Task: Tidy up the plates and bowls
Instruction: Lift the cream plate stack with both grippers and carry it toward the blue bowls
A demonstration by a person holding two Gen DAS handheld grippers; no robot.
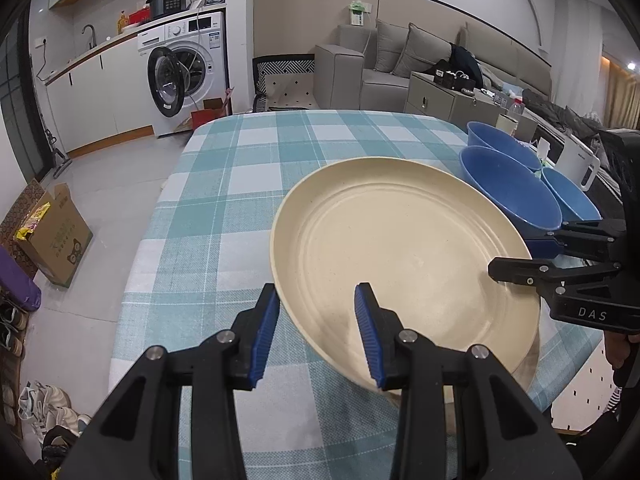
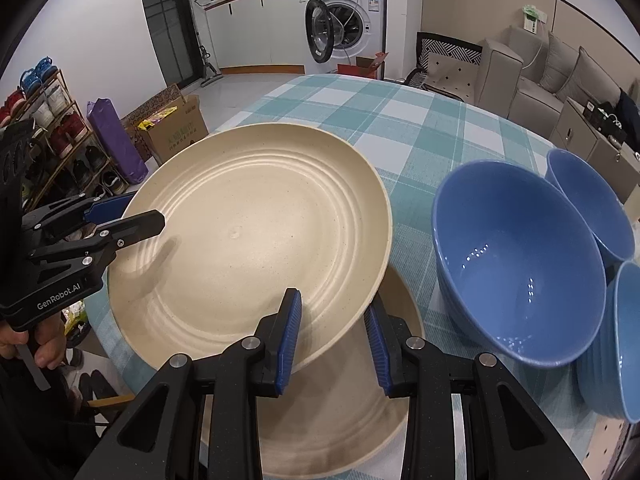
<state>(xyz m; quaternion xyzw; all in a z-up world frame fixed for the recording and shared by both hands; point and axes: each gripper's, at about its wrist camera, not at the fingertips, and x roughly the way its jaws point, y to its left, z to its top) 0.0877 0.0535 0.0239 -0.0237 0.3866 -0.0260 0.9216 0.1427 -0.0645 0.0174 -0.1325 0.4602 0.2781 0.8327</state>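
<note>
A cream plate [image 1: 400, 248] [image 2: 256, 232] hangs above the table, held at opposite rims by both grippers. My left gripper [image 1: 318, 320] [image 2: 132, 216] is shut on its near-left rim, one finger over and one under. My right gripper [image 2: 332, 320] [image 1: 516, 258] is shut on the opposite rim the same way. A second cream plate [image 2: 340, 420] lies on the cloth below it, partly covered. Three blue bowls stand close together to the right: a large one [image 2: 520, 272] [image 1: 508, 188], one behind it [image 2: 580, 196] [image 1: 496, 140] and one at the edge [image 2: 624, 340] [image 1: 568, 196].
The table [image 1: 240, 200] wears a teal check cloth. A white jug [image 1: 576, 160] stands beyond the bowls. On the floor to the left are a cardboard box [image 1: 52, 236] [image 2: 172, 128] and a shoe rack [image 2: 52, 128]. A washing machine [image 1: 188, 68] and a sofa [image 1: 400, 60] stand farther back.
</note>
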